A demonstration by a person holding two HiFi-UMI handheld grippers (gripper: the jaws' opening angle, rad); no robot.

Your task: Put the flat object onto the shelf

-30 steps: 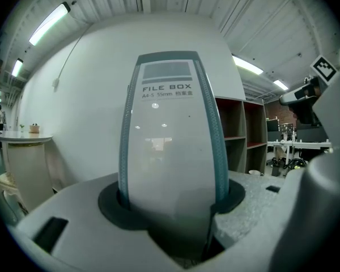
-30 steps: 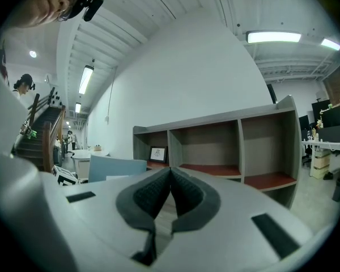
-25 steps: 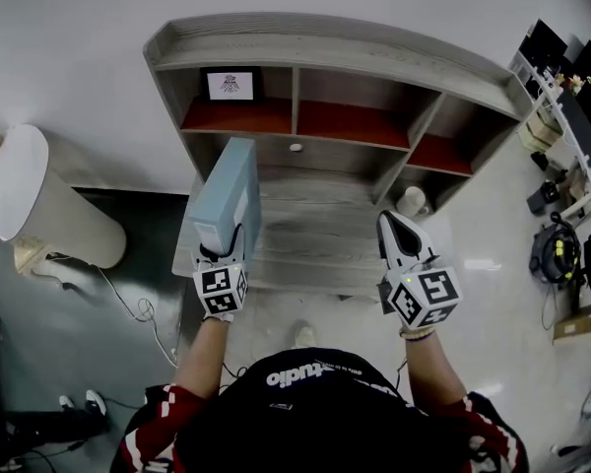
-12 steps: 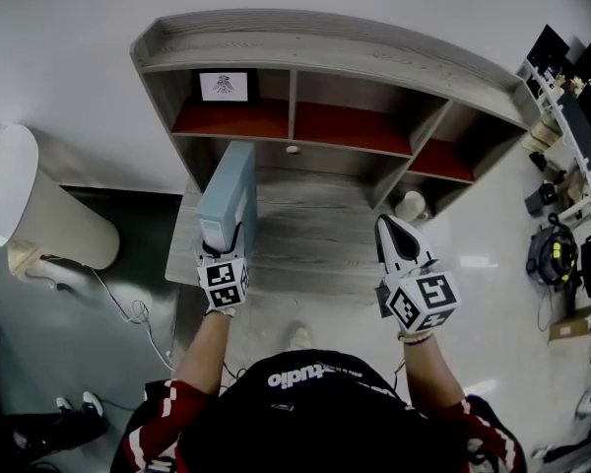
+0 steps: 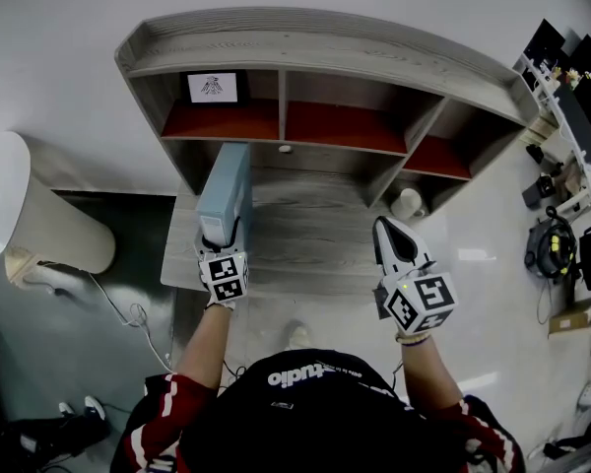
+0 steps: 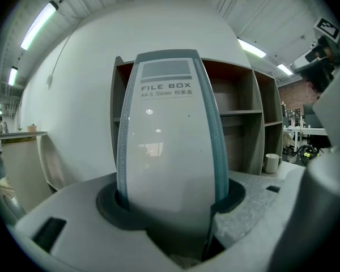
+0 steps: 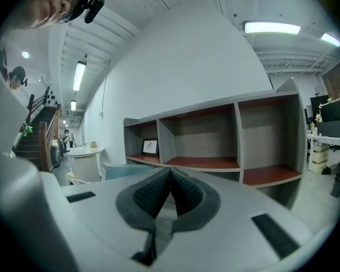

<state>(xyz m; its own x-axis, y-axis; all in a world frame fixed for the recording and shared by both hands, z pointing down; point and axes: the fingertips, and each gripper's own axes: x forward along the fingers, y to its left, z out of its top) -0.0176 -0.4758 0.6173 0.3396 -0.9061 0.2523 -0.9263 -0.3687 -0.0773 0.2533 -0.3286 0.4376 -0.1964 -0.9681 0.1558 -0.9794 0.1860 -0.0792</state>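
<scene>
left claw (image 5: 223, 240) clamped on the near short end of the file box (image 5: 227, 190), both pads pressed to its sides as the left gripper view shows (image 6: 167, 208); right claw (image 5: 388, 227) with its pads together at the tips and nothing between them (image 7: 169, 174), held over the right part of the desk, well apart from the box. grey wood shelf unit (image 5: 325, 52) fills the upper middle of the head view, curved top rail, one row of three compartments with red floors, open bays below them. it stands at the back of a grey wood desk top (image 5: 315, 239). to the left, a white round counter on a beige drum base (image 5: 25, 210), a thin cable (image 5: 128, 308) trailing on the floor near it. at the right edge, a white rack (image 5: 576, 116) crowded with dark equipment, details too small to tell. file box is pale blue-grey, set on its narrow edge, upright, long side running away from the person toward the left compartment; its far end lies just short of the shelf front. whether it rests on the desk or hangs just above it, cannot tell. left compartment holds a small framed picture (image 5: 212, 88) at its back wall, in line with the box. white cup (image 5: 408, 203) stands on the desk in the lower right bay, also seen from the left gripper view (image 6: 271, 163). small white round knob-like thing (image 5: 285, 149) below the divider between left and middle compartments. print on the box end reads "file box", beneath it "a4-s 55mm" and further characters too small to read.
</scene>
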